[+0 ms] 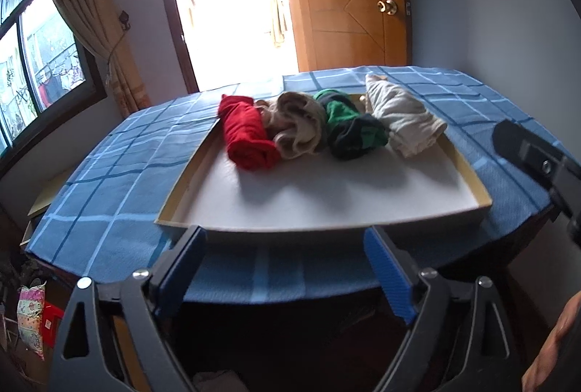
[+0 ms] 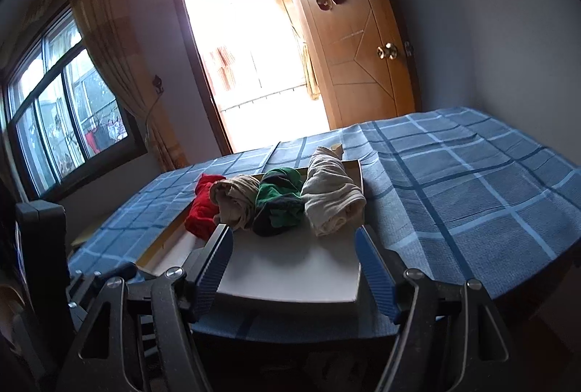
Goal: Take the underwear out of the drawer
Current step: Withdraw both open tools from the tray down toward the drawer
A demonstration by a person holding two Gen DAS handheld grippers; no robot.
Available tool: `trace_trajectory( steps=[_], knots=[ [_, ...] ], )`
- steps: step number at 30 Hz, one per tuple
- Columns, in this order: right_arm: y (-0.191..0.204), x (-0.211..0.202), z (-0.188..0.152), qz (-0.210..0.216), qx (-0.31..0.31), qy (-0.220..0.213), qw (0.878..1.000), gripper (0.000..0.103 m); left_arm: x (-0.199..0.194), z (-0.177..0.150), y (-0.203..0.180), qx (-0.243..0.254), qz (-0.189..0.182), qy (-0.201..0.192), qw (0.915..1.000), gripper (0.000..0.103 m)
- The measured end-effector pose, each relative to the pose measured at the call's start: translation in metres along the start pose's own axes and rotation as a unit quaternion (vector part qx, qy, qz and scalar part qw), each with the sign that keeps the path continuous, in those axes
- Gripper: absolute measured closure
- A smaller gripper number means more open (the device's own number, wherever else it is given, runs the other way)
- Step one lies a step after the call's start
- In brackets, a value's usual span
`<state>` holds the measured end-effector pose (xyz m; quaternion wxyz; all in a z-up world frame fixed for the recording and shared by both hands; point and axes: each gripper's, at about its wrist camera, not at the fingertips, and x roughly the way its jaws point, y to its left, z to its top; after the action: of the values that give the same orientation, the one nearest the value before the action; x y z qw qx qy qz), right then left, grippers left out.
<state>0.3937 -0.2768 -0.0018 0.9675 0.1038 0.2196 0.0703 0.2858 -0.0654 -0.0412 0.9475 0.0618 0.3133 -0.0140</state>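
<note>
Drawer (image 1: 468,174) on checked surface (image 1: 109,174), holding four rolled underwear (image 1: 250,137): soft, light, compressible; grasp mid-roll; left gripper (image 1: 287,268) and right gripper (image 2: 294,265) fingers wide, empty.

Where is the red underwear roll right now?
The red roll lies in the white drawer tray, leftmost in both views, touching the beige roll.

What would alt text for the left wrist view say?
Four rolled garments, red, beige, green and cream, lie in a row in a shallow white drawer on a blue checked cloth. The open left gripper hovers before it, empty.
</note>
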Motion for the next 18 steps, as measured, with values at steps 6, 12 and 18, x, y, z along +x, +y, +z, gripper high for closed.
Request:
trace_trajectory(
  steps=[6, 12, 18],
  knots=[
    [0.0, -0.013, -0.018, 0.003, -0.016, 0.006, 1.0, 0.031, -0.011, -0.024, 0.011, 0.002, 0.005, 0.003, 1.0, 0.012],
    [-0.005, -0.024, -0.043, 0.005, -0.011, 0.02, 1.0, 0.031, -0.014, -0.046, 0.023, -0.009, -0.002, 0.02, 0.9998, 0.012],
    [-0.013, -0.034, -0.058, 0.025, 0.001, 0.031, 0.999, 0.031, -0.022, -0.073, 0.043, -0.027, 0.002, 0.034, 0.9991, 0.012]
  ],
)
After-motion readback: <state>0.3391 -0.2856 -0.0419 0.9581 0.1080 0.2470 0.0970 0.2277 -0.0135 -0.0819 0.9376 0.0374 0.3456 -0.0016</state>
